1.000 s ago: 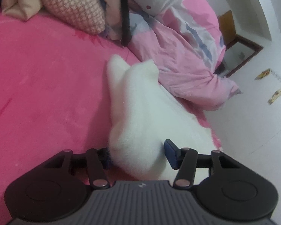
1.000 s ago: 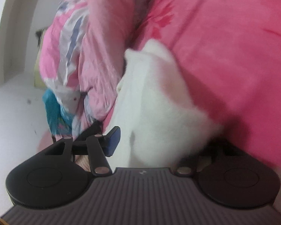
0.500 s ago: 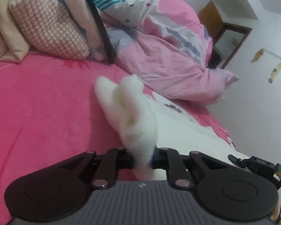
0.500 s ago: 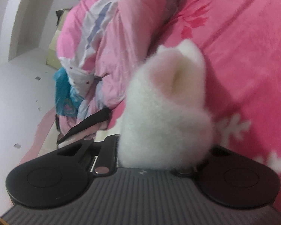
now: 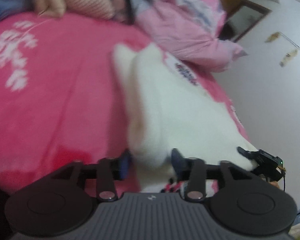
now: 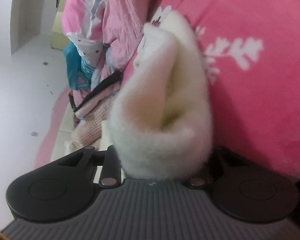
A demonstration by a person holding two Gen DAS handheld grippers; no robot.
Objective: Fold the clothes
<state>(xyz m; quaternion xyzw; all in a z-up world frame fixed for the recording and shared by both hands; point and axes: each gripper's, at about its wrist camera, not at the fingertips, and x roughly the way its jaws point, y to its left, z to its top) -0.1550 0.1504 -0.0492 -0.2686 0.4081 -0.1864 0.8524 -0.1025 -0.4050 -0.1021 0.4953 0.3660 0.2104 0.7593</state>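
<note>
A white fleece garment [image 5: 170,108] lies folded lengthwise on the pink bedspread [image 5: 50,92], blurred by motion. My left gripper [image 5: 151,163] stands open at its near end, and the fleece still sits between the parted fingers [image 5: 124,165]. The right gripper [image 5: 264,161] shows in the left wrist view at the garment's near right corner. In the right wrist view a thick bunch of the white fleece garment [image 6: 162,116] rises off the bed. My right gripper [image 6: 162,166] is shut on it, and the fleece hides the fingertips.
A rumpled pink quilt [image 5: 186,20] lies beyond the garment, with a pile of other clothes [image 5: 84,0] at the back. The bed's edge and white floor [image 5: 270,92] run along the right. In the right wrist view the quilt [image 6: 114,20] and floor [image 6: 20,100] are on the left.
The left gripper shut on the fleece half a second ago and has now parted its fingers. Both grippers lifted and carried the garment across the bed, bunching it up.
</note>
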